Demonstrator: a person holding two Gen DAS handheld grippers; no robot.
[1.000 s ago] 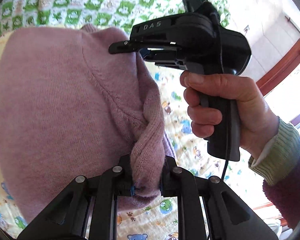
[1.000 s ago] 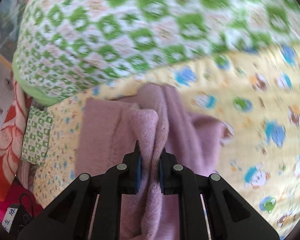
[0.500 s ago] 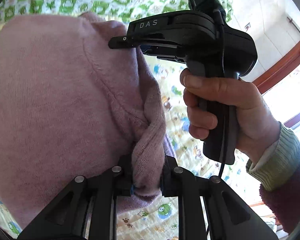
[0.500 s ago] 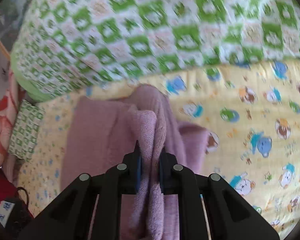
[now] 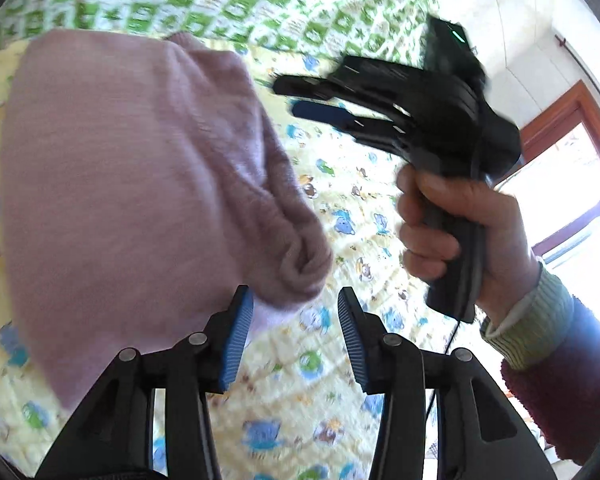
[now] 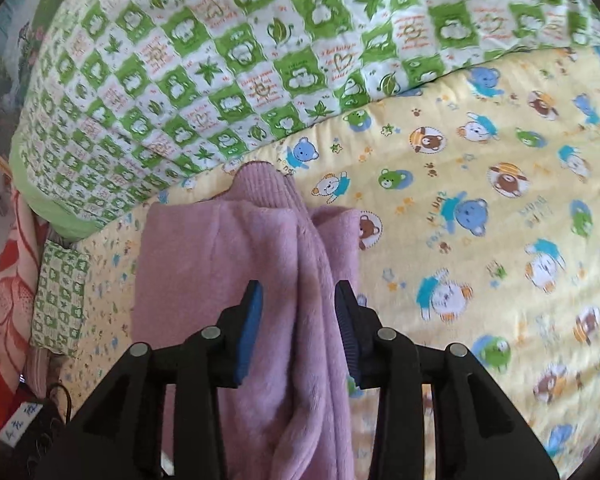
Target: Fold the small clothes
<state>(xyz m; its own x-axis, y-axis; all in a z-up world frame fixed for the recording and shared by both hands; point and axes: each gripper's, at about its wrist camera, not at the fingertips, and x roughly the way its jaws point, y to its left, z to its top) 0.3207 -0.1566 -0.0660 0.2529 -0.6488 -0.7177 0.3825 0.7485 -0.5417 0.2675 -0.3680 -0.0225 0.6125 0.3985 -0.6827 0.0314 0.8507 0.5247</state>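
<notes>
A small pink knit garment (image 5: 120, 184) lies folded on the yellow cartoon-print sheet (image 5: 360, 208). My left gripper (image 5: 296, 332) is open just in front of its bunched lower corner, with nothing between the pads. My right gripper (image 6: 298, 328) is open above the garment (image 6: 228, 272), its jaws straddling a raised fold without pinching it. In the left wrist view the right gripper (image 5: 316, 94) is held in a hand to the right of the garment, clear of it and blurred by motion.
A green-and-white quilt (image 6: 240, 60) is piled along the far side of the sheet (image 6: 480, 220). A small green patterned pillow (image 6: 60, 292) and red fabric (image 6: 4, 288) lie at the left. A window (image 5: 560, 184) is at the right.
Both grippers were shut on the pink garment's edge; both have now opened and let go. The garment has dropped flat on the sheet, and the right gripper has drawn away to the right.
</notes>
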